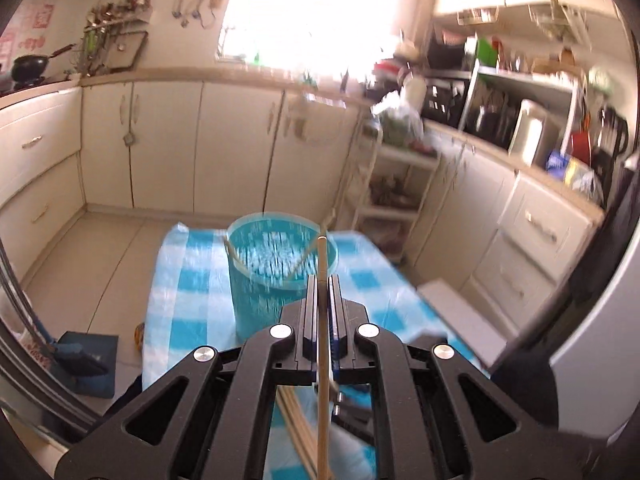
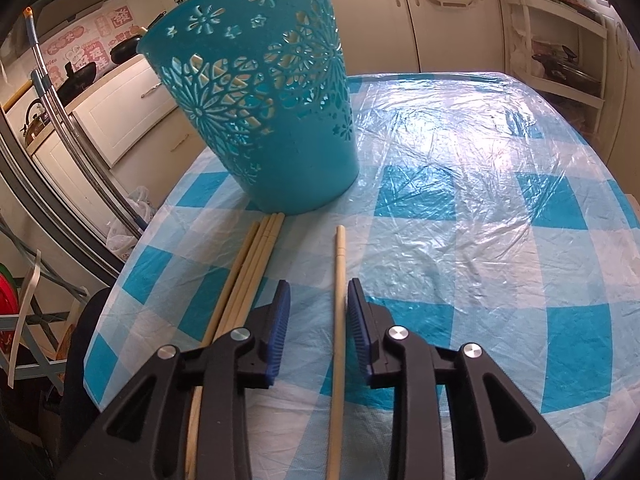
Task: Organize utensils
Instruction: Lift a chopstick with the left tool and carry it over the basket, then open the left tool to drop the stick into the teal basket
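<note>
Left gripper (image 1: 321, 280) clamps one pale wooden chopstick (image 1: 322, 320) at frame centre, raised above the teal perforated plastic basket (image 1: 276, 264).

Right gripper (image 2: 318, 292), jaws wide, straddles a single light wooden chopstick (image 2: 339, 280) on the blue-checked plastic tablecloth (image 2: 480, 220); a bundle of matching chopsticks (image 2: 256, 256) lies just left, tips touching the basket's base at upper centre.

A small kitchen with cream cabinets (image 1: 168, 140) running under a pale counter along the far wall and both sides. A bright window (image 1: 304, 12) floods the middle with glare. A black pan (image 1: 30, 68) sits on the stove at left, a white shelf rack (image 1: 396, 184) stands at right, and the floor (image 1: 108, 248) is pale tile
</note>
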Demonstrator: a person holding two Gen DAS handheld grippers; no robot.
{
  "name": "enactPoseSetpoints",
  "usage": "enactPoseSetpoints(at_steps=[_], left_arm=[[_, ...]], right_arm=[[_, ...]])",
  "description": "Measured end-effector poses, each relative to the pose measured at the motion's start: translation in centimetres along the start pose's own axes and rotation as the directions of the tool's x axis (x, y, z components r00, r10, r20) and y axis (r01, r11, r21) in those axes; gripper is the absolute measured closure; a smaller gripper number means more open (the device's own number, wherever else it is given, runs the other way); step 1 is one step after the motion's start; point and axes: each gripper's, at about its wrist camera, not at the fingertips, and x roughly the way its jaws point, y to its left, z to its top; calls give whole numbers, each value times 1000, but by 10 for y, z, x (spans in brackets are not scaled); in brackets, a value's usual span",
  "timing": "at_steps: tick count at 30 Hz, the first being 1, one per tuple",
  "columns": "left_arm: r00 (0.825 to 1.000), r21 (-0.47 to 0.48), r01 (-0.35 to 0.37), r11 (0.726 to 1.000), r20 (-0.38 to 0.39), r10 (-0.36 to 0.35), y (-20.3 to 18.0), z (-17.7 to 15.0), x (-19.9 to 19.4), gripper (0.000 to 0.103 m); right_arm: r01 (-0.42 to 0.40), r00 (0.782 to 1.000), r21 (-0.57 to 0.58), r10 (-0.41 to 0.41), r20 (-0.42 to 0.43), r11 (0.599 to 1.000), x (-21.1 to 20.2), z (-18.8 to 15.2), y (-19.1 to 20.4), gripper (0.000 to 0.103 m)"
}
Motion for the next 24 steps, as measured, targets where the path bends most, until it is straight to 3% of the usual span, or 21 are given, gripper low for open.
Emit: enactPoseSetpoints(at_steps=[9,15,24], left_arm=[[977,-36,-53,998,203,59,-5,56,10,98],[964,-46,-84,995,251,93,-1,90,27,98],[921,-38,-217,976,324,217,4,112,70,98]], right_arm=[[-21,1000,6,21,2,1000,0,0,-2,68],[-29,1000,12,29,2,999,0,0,-1,67],[-16,1000,-10,16,1,1000,1,0,3,64]])
